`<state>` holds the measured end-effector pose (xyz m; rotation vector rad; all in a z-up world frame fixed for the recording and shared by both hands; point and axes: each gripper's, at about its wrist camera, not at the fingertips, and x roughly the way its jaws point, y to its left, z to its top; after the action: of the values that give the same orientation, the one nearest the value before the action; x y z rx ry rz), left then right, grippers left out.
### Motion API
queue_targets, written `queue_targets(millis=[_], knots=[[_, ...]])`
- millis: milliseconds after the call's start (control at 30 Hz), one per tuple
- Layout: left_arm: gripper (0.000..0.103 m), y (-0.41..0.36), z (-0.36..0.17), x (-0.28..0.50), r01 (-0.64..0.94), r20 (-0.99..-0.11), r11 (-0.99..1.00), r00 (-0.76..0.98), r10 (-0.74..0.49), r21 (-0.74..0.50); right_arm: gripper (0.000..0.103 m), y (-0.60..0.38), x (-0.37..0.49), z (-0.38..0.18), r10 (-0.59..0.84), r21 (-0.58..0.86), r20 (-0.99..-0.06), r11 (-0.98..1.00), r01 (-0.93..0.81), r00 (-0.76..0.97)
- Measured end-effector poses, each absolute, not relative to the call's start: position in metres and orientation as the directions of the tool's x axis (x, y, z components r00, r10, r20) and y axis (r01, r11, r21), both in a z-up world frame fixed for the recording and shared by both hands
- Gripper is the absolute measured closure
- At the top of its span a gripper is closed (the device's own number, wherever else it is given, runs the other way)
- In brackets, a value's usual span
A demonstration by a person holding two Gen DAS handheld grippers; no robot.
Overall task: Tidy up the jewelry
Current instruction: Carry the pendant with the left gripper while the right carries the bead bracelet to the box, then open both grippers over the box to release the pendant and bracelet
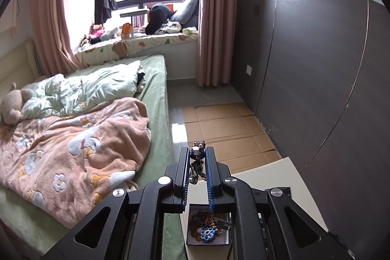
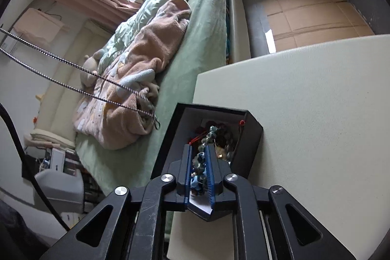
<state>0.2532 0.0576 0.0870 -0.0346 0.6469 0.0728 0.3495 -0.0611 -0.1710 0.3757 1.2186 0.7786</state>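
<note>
Left gripper [image 1: 197, 157]: my jaws are nearly closed on a small metal pendant [image 1: 197, 162], held up in the air.
Chain [image 2: 73, 74]: in the right wrist view two strands run slanted from upper left down toward the box; I judge it belongs to the pendant.
Right gripper [image 2: 198, 160]: jaws almost closed on a blue bead strand [image 2: 198, 169], which continues forward into the box.
Black box [image 2: 253, 138]: on the cream table [image 2: 316, 113], directly below and ahead of my right gripper, already holding other jewelry.
Key relation: the box lies under both grippers; the right one is much nearer, so I think it should release first.
</note>
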Motion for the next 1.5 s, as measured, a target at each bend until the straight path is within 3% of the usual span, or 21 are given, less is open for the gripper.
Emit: queue_targets(millis=[67,100,733,1033,1367,1433,1500], knots=[[0.090,0.057,0.087,0.254,-0.075,-0.604,0.997,0.795,0.055,-0.007,0.054,-0.070,0.348,-0.169,0.723,0.662,-0.675,0.681,-0.314,0.145],[0.090,0.056,0.088,0.254,-0.076,-0.601,0.997,0.797,0.058,-0.004,0.051,-0.076,0.346,-0.164,0.725,0.660,-0.668,0.681,-0.317,0.169],[0.090,0.039,0.102,0.250,-0.052,-0.583,0.999,0.811,0.045,0.005,0.051,-0.152,0.331,-0.137,0.678,0.640,-0.667,0.734,-0.229,0.308],[0.090,0.041,0.025,0.271,-0.062,-0.684,0.998,0.728,0.043,-0.002,0.051,-0.170,0.321,-0.129,0.667,0.631,-0.663,0.742,-0.226,0.340],[0.088,0.054,-0.090,0.298,-0.101,-0.868,0.987,0.494,-0.061,-0.126,0.051,-0.211,0.301,-0.132,0.651,0.644,-0.651,0.746,-0.171,0.390],[0.076,0.056,-0.101,0.295,-0.112,-0.879,0.981,0.467,-0.090,-0.160,0.051,-0.220,0.296,-0.131,0.647,0.645,-0.649,0.747,-0.160,0.400],[0.046,0.058,-0.106,0.288,-0.122,-0.876,0.977,0.471,-0.098,-0.175,0.051,-0.226,0.291,-0.129,0.645,0.646,-0.646,0.747,-0.158,0.408]])
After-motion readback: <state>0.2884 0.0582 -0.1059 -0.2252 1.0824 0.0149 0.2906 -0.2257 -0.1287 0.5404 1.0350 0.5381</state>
